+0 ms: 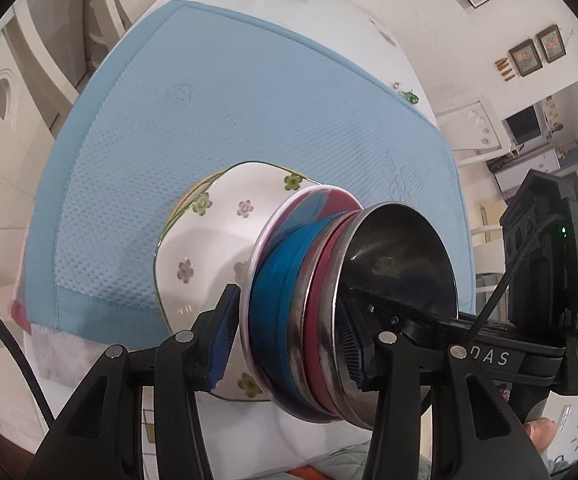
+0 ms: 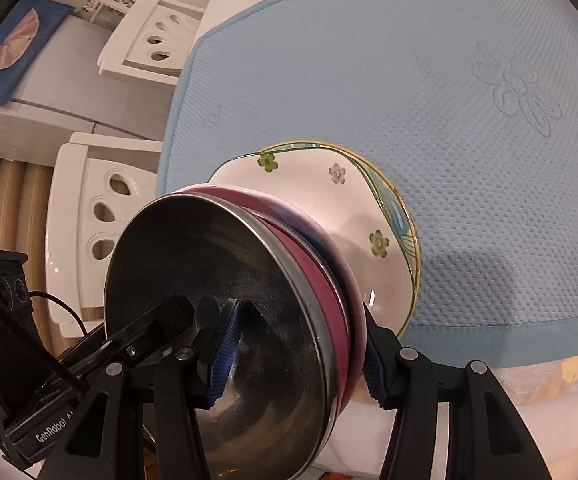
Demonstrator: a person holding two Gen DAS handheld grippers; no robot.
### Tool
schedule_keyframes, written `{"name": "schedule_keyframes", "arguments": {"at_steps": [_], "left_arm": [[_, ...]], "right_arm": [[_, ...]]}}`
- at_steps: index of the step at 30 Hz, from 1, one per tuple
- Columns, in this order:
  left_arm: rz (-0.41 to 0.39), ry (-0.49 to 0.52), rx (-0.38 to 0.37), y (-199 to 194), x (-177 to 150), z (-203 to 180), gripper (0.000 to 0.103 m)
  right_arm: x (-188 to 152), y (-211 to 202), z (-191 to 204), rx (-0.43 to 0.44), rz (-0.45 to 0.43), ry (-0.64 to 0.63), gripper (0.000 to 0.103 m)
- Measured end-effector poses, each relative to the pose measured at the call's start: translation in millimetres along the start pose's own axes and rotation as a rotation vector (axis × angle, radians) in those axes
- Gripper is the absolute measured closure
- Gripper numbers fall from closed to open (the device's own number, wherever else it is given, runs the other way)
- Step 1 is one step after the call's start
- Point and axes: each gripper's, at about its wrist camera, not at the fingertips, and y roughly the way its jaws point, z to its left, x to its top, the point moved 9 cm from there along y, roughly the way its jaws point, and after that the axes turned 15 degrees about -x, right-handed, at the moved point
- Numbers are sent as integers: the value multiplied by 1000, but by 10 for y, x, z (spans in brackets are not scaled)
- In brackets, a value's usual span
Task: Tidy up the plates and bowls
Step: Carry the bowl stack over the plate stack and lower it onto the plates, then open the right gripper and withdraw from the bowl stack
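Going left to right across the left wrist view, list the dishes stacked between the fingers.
White ceramic bowl with painted flowers → white-rimmed plate with blue and red glaze → blue bowl → dark red bowl → shiny stainless steel bowl. The left gripper clamps the whole stack.

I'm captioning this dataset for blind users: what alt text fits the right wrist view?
The right gripper clamps the rims of a stack tipped on its side: a steel bowl nested in a pink bowl against a white floral plate. Behind lies a blue mat; the left gripper reaches into the steel bowl.
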Motion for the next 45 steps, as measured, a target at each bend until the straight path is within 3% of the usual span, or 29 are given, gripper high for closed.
{"name": "schedule_keyframes", "arguments": {"at_steps": [13, 26, 30, 36, 41, 45], "left_arm": [[29, 2, -52, 22, 43, 178, 61], [-4, 4, -133, -235, 85, 271, 60], [14, 47, -142, -296, 75, 229, 60], [20, 151, -112, -433, 114, 82, 60], [-77, 287, -18, -719, 205, -204, 58], [-165, 392, 90, -894, 208, -466, 55]], "right_arm": [[161, 134, 68, -43, -2, 43, 50], [128, -77, 20, 25, -51, 72, 50], [79, -286, 10, 7, -120, 62, 50], [-30, -819, 117, -54, -323, 0, 50], [-130, -1169, 300, -199, -475, -124, 46], [-184, -1330, 377, -268, -532, -169, 42]]}}
